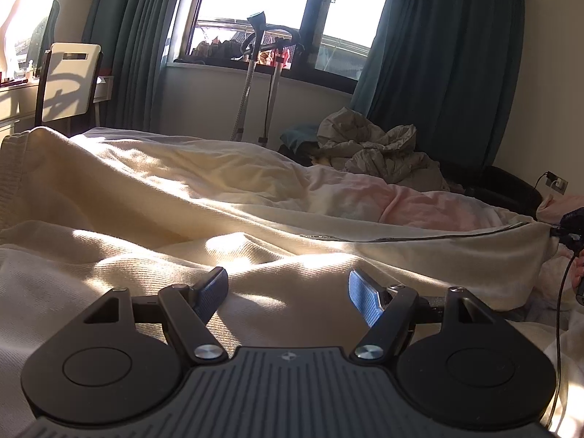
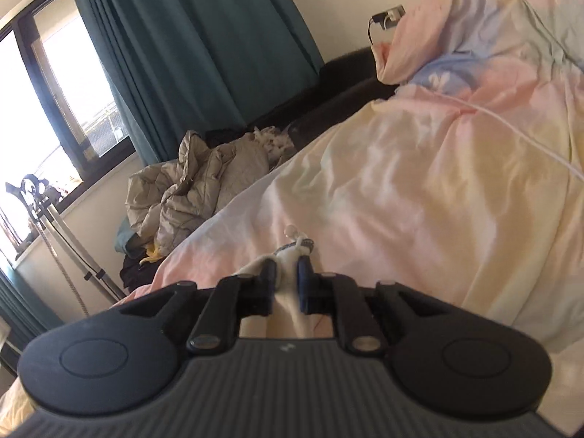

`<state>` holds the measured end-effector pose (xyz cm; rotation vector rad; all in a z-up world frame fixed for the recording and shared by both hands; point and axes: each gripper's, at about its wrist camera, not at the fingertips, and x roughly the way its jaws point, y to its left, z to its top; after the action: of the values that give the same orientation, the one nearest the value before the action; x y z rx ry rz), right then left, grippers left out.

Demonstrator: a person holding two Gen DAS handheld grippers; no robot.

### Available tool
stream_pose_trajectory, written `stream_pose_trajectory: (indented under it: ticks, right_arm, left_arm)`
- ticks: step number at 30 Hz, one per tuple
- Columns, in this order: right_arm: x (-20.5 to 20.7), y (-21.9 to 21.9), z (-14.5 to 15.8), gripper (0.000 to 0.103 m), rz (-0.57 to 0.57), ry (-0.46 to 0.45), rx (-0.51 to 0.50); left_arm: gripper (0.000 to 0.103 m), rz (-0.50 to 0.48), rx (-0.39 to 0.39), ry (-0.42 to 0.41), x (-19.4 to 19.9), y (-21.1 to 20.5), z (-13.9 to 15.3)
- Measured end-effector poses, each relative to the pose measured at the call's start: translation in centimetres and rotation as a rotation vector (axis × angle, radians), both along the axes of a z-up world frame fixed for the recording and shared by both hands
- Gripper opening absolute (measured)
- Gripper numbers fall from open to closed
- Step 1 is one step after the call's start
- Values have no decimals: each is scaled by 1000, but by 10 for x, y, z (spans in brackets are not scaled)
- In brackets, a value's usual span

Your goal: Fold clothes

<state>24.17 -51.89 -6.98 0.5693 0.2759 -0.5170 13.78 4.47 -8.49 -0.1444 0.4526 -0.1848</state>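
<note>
A cream zip-up garment (image 1: 182, 189) lies spread in loose folds across the bed, its dark zipper edge (image 1: 401, 237) running off to the right. Just above the near cloth my left gripper (image 1: 287, 277) stands open, and nothing lies between its fingers. At the far right edge of the left wrist view, my right gripper (image 1: 569, 230) pulls a corner of the garment taut. In the right wrist view the right gripper (image 2: 286, 266) is shut on that bunched cream corner (image 2: 286, 255), with the zipper end (image 2: 303, 244) poking out past the pads.
A pastel pink and yellow duvet (image 2: 419, 182) covers the bed under the garment. A crumpled grey puffer jacket (image 1: 376, 146) lies beyond the bed's far side. A garment steamer stand (image 1: 252, 73) is by the window, a white-backed chair (image 1: 69, 80) at left, a wall socket (image 1: 556, 182) at right.
</note>
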Motion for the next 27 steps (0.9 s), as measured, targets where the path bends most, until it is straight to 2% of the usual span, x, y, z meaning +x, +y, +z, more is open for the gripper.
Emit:
stream_pose_trajectory:
  ticks: [3, 4, 5, 10, 15, 17, 20, 23, 27]
  right_arm:
    - [8, 1, -4, 18, 8, 40, -44]
    - [9, 0, -9, 27, 7, 44, -36]
    - [8, -3, -13, 33, 3, 34, -14]
    - [-21, -24, -35, 50, -38, -37, 194]
    - [-60, -37, -57, 52, -91, -101, 401]
    - [-71, -38, -62, 52, -110, -105, 445]
    - [-67, -34, -64, 51, -40, -76, 479]
    - [-46, -20, -64, 51, 60, -13, 443]
    - [-22, -9, -79, 51, 110, 51, 443]
  left_arm:
    - [76, -13, 22, -3, -2, -6, -1]
    - [76, -16, 30, -5, -2, -8, -2]
    - [76, -18, 35, -6, -2, -9, -2]
    - [76, -30, 10, 0, -2, -9, -2]
    - [76, -34, -19, 5, -4, -6, -1]
    - [76, -36, -33, 6, -6, -4, 1]
    - [76, -36, -40, 0, -9, -3, 4]
    - [76, -37, -34, -9, -11, -3, 6]
    - [76, -40, -23, -2, -9, -6, 2]
